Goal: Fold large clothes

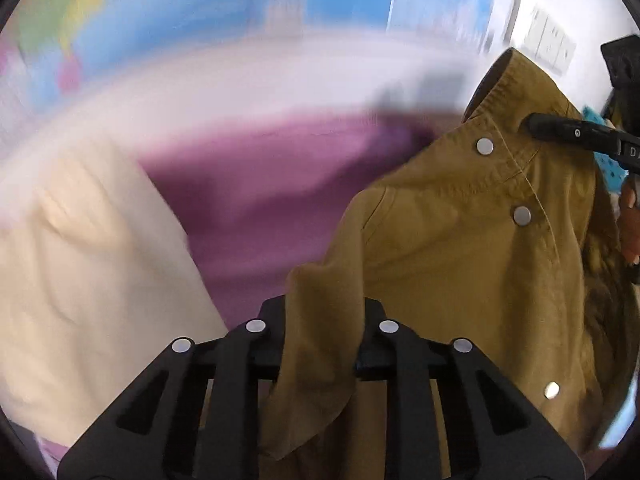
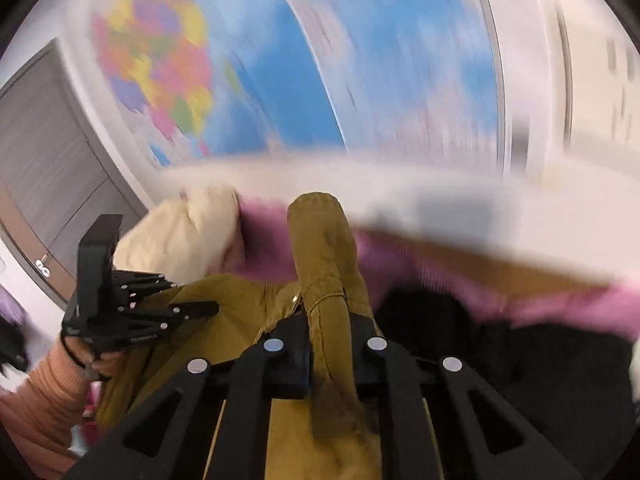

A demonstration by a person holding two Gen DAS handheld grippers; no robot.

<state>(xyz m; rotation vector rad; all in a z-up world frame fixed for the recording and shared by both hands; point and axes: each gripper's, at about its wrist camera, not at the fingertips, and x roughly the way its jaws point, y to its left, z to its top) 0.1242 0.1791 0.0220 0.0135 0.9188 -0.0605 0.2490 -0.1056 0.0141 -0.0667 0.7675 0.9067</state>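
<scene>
A mustard jacket (image 1: pixel 460 240) with metal snaps hangs lifted between both grippers. In the left wrist view, my left gripper (image 1: pixel 324 320) is shut on a fold of its fabric, which drapes down between the fingers. My right gripper (image 1: pixel 534 124) pinches the jacket just below the collar at the upper right. Seen from the right wrist, my right gripper (image 2: pixel 330 330) is shut on a bunched strip of the mustard jacket (image 2: pixel 320 248). The left gripper (image 2: pixel 196 298) grips the same cloth at the left, held by a hand in a peach sleeve (image 2: pixel 44 392).
A cream garment (image 1: pixel 80 264) and a purple garment (image 1: pixel 272 208) lie on the white table (image 1: pixel 240 76) behind the jacket. A black garment (image 2: pixel 500 352) lies at the right. A coloured world map (image 2: pixel 280 80) covers the wall, with a grey door (image 2: pixel 44 152) to its left.
</scene>
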